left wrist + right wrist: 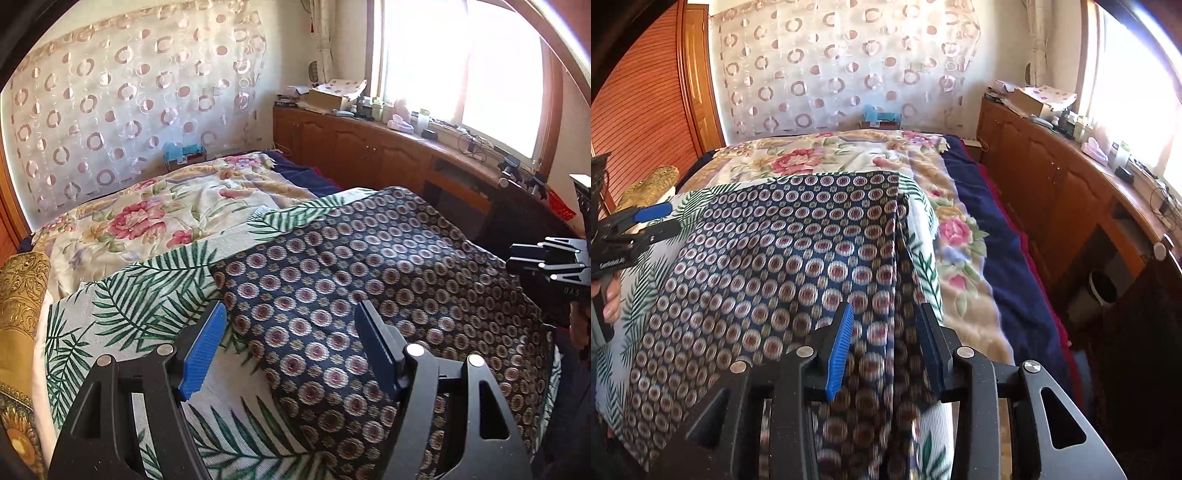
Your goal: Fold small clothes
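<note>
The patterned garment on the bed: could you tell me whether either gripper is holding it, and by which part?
Neither holds the patterned garment. The left gripper and right gripper are both open above it.

A wide bed (1008, 236) carries everything, its dark navy sheet (306, 175) bare along the right side. A cream floral blanket with pink roses (155, 210) covers the far part. Nearer lies a white cloth printed with green palm fronds (147, 291), and spread flat on it is the dark blue garment patterned with small round medallions (369, 266). A gold embroidered cushion (22, 291) sits at the left edge.
</note>
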The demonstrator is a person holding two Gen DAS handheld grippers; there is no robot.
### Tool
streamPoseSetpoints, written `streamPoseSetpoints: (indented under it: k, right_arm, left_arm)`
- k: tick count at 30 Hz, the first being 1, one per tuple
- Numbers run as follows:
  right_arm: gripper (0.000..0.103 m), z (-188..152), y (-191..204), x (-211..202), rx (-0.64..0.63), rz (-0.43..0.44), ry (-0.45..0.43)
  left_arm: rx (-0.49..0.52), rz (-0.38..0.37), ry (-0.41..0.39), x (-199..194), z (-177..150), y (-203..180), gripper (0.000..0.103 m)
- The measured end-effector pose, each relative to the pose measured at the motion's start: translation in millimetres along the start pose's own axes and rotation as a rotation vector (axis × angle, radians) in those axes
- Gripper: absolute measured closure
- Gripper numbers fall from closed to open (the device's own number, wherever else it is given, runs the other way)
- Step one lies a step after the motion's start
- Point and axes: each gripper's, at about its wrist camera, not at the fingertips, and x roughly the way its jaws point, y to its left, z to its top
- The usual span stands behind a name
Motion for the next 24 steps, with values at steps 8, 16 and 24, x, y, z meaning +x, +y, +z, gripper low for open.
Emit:
streamPoseSetpoints:
  k: [8, 16, 24]
  right_arm:
    - [0.059, -46, -3, -32, -0.003, 0.068, 0.033]
    - [0.075, -85, -12, -33, 0.015, 0.089, 0.067]
    - [0.1, -91, -15, -65, 0.006, 0.107, -0.093]
  left_arm:
    - [-0.022, -0.058, 0.034, -30, -26, -20, 0.03]
    - [-0.025, -0.018, 0.078, -52, -67, -35, 0.03]
    - [-0.072, 0.017, 0.074, -72, -94, -44, 0.03]
